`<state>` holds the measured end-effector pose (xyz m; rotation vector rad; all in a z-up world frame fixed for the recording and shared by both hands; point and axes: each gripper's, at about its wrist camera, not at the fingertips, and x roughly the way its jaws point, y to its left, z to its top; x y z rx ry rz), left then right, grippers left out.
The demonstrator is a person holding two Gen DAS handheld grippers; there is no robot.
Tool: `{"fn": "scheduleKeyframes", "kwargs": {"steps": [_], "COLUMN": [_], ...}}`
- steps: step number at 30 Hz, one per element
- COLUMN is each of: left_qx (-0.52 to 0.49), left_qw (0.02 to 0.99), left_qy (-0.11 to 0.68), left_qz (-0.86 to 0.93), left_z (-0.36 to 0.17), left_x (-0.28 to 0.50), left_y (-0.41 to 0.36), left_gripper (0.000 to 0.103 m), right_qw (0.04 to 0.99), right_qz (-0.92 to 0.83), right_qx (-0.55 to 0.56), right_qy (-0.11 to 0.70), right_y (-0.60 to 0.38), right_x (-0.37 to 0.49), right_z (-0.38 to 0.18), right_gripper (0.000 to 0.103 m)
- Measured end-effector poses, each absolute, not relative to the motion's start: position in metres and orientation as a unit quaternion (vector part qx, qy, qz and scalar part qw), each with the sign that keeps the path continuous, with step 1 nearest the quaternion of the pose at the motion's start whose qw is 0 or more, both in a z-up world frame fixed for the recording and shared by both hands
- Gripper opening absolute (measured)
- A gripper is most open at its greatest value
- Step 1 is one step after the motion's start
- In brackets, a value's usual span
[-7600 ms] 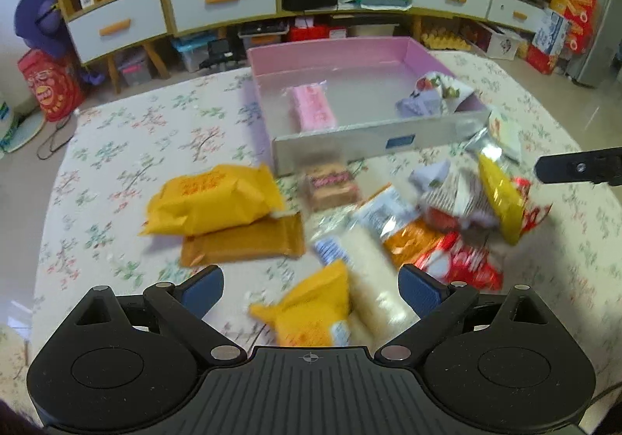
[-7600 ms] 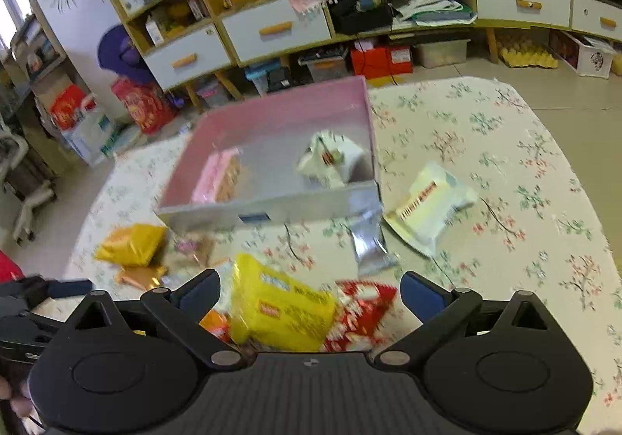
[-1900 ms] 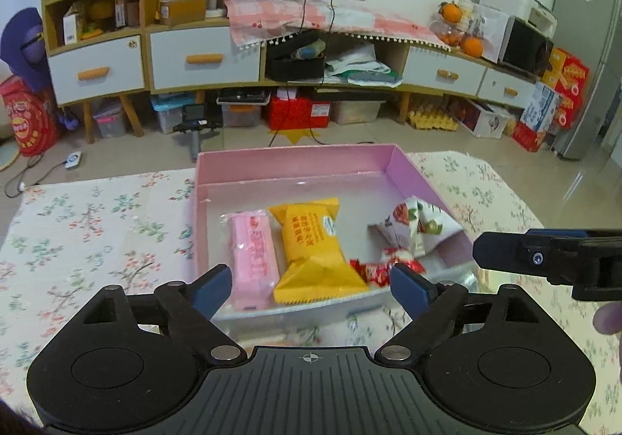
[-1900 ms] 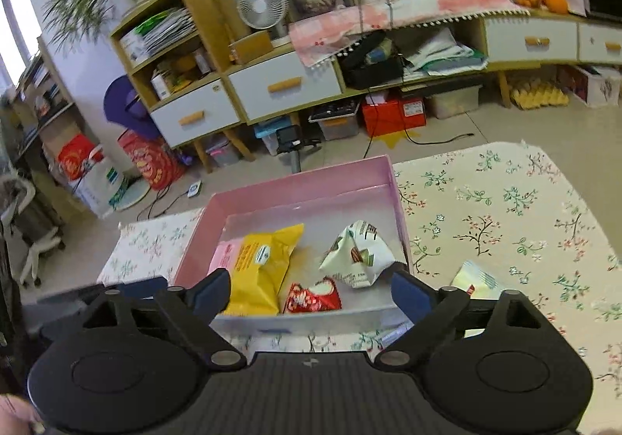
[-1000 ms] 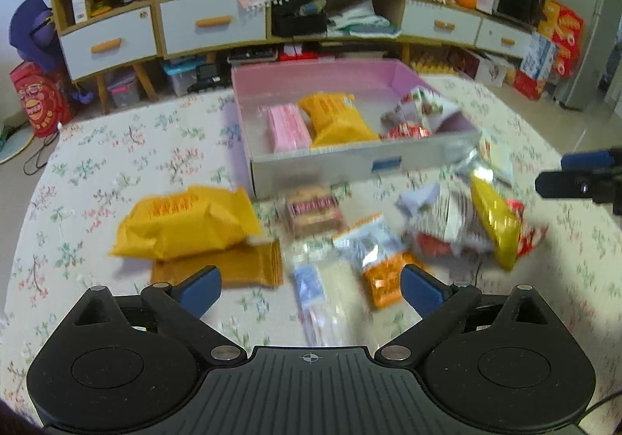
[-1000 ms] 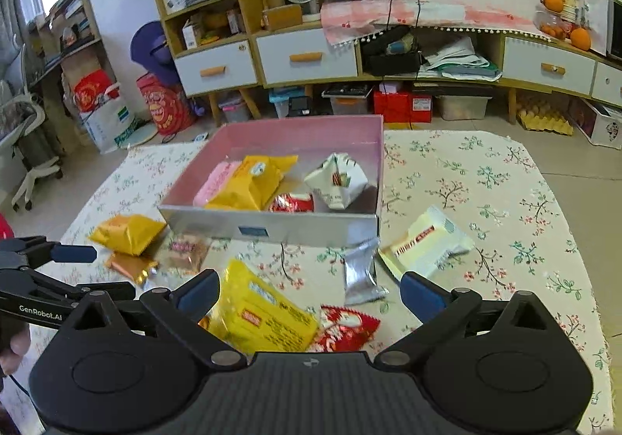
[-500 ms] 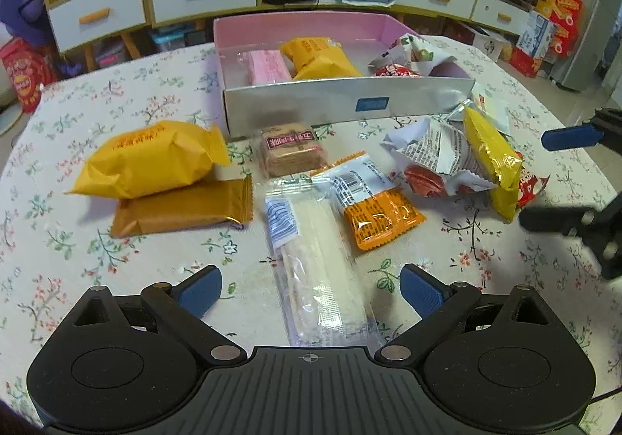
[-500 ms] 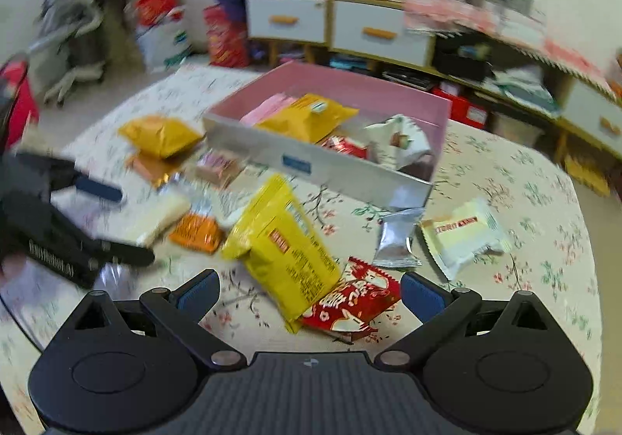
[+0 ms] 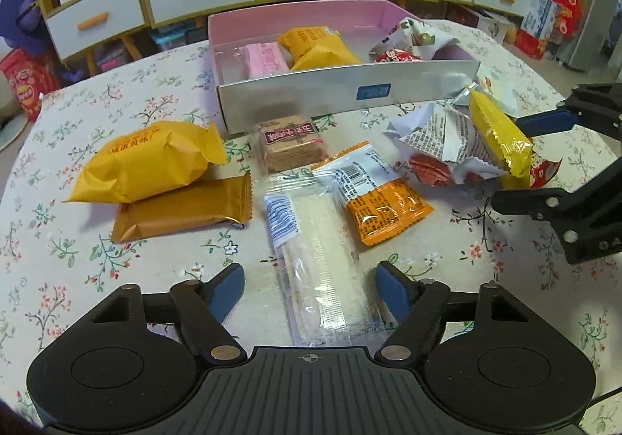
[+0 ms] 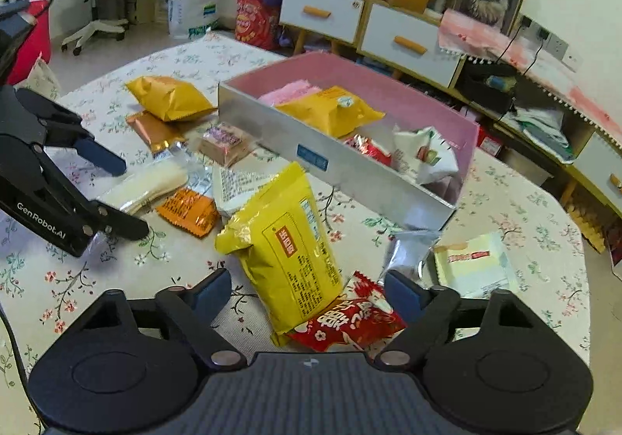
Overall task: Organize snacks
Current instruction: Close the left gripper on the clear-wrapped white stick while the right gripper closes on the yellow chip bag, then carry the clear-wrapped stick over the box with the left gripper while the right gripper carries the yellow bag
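The left gripper (image 9: 309, 285) hangs low over the floral tablecloth (image 9: 77, 260), its jaws closing around a long clear-wrapped pale wafer packet (image 9: 318, 260) that lies flat between the 2 blue pads; the pads do not yet touch it. The right gripper (image 10: 307, 289) is also closing, with a bright yellow foil snack bag (image 10: 283, 240) and a red foil packet (image 10: 346, 322) between its pads, not visibly pinched. The pink-lined cardboard box with a silver front wall (image 9: 350, 85) sits just beyond and holds 4 snacks.
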<state>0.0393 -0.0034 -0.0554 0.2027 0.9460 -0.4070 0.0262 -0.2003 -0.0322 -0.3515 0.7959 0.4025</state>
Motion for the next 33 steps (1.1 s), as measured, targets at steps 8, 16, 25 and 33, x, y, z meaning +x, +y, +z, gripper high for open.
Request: {"fn": "scheduleKeyframes", "kwargs": {"steps": [8, 16, 25, 33], "left_qx": [0.102, 0.093, 0.081, 0.079], "left_qw": [0.864, 0.864, 0.863, 0.862], "left_qy": [0.451, 0.457, 0.463, 0.465], "left_qz": [-0.199, -0.19, -0.186, -0.185], "left_z": [-0.051, -0.049, -0.049, -0.048], "left_x": [0.036, 0.039, 0.043, 0.046], "left_y": [-0.007, -0.003, -0.001, -0.001], "left_gripper": [0.04, 0.032, 0.031, 0.029], "right_qw": [0.884, 0.886, 0.894, 0.899], "right_qz": [0.2, 0.2, 0.186, 0.161], "right_qx": [-0.166, -0.14, -0.068, -0.048], "right_qy": [0.387, 0.395, 0.403, 0.405], "right_y": [-0.191, -0.201, -0.221, -0.222], "right_x": [0.03, 0.032, 0.042, 0.051], "right_z": [-0.033, -0.03, -0.024, -0.027], "right_gripper": [0.023, 0.011, 0.005, 0.0]}}
